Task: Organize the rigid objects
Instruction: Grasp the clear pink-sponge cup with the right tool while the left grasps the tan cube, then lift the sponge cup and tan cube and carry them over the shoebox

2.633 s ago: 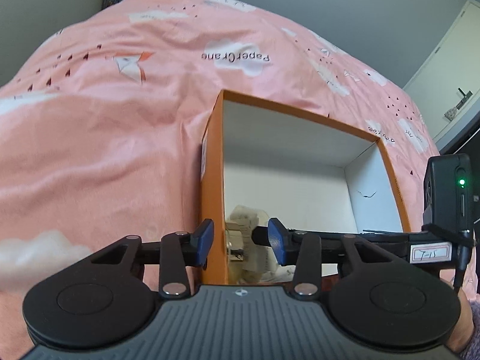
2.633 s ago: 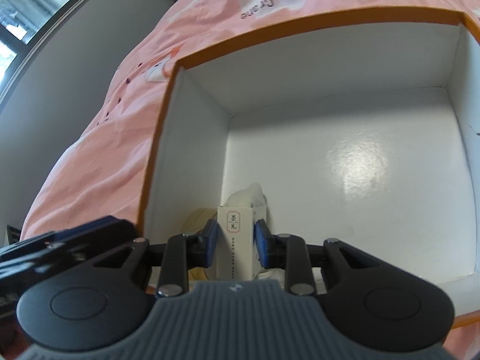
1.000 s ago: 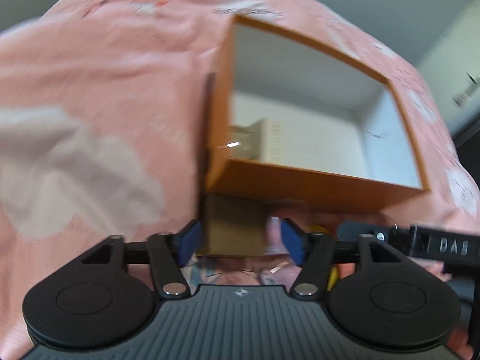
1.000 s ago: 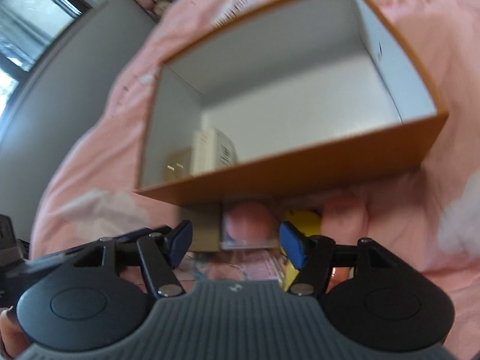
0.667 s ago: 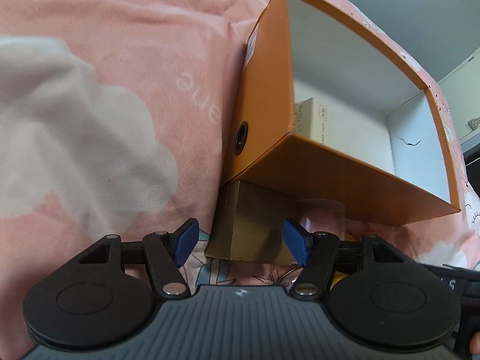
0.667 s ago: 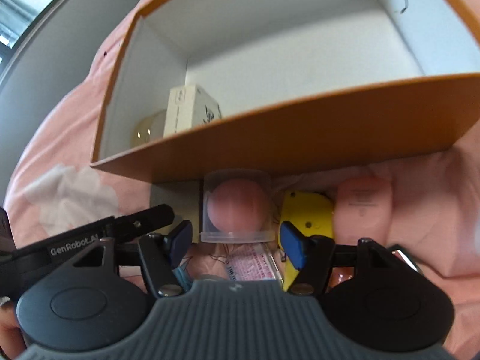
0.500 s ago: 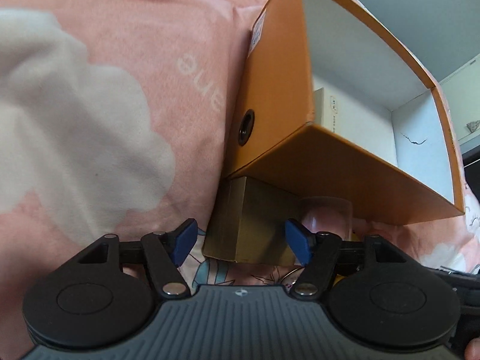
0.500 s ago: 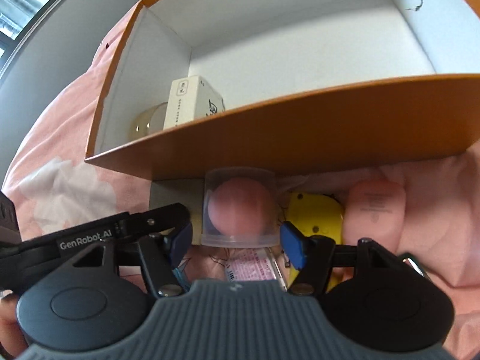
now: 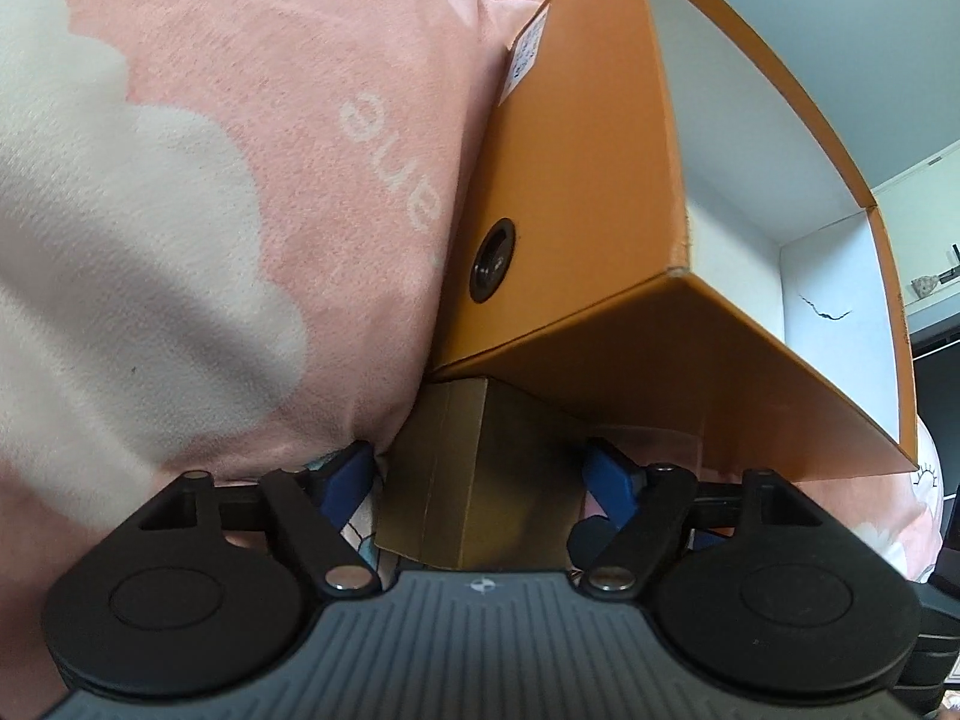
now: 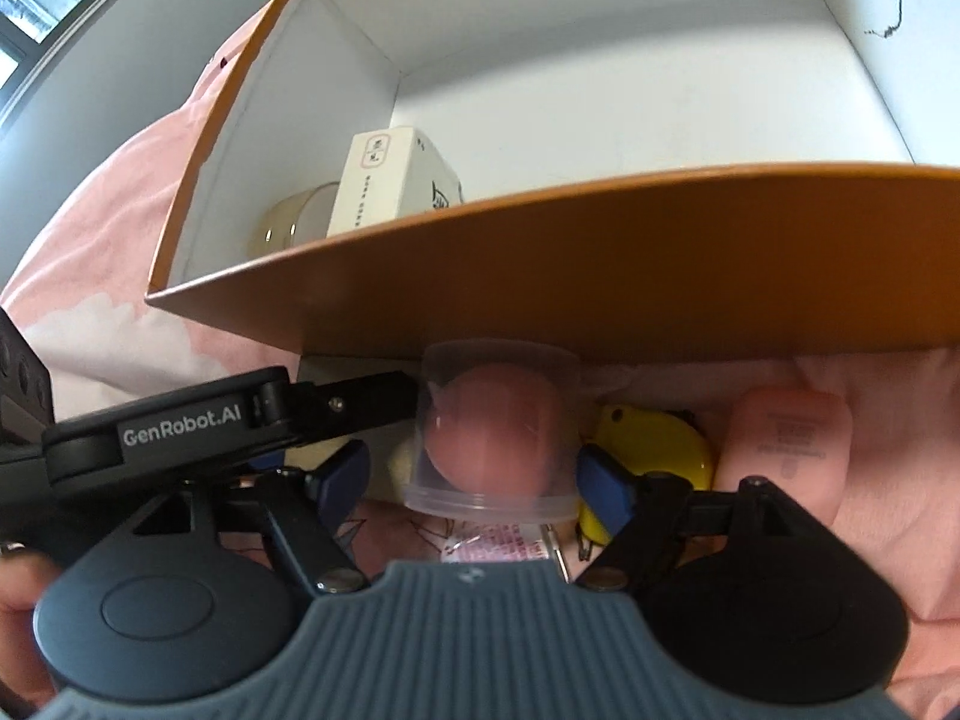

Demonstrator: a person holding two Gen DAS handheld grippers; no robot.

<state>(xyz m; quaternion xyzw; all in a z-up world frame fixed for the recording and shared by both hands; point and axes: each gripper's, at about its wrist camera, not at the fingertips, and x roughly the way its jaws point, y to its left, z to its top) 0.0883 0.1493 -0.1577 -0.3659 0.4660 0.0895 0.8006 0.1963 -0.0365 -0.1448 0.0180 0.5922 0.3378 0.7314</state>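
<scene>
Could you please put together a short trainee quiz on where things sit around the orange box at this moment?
1. True or false: the white carton stands inside the orange box.
2. What sits between the right claw fingers: A a clear cup with a pink ball, B the yellow item, C nothing?
3. Fill in: the left claw straddles a brown ____.

Key: 1 true; 2 A; 3 box.

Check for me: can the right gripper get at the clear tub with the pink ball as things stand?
Probably yes. The right gripper, jaws opening, already straddles the clear tub, pads apart from it. The orange box wall behind limits depth only.
</scene>
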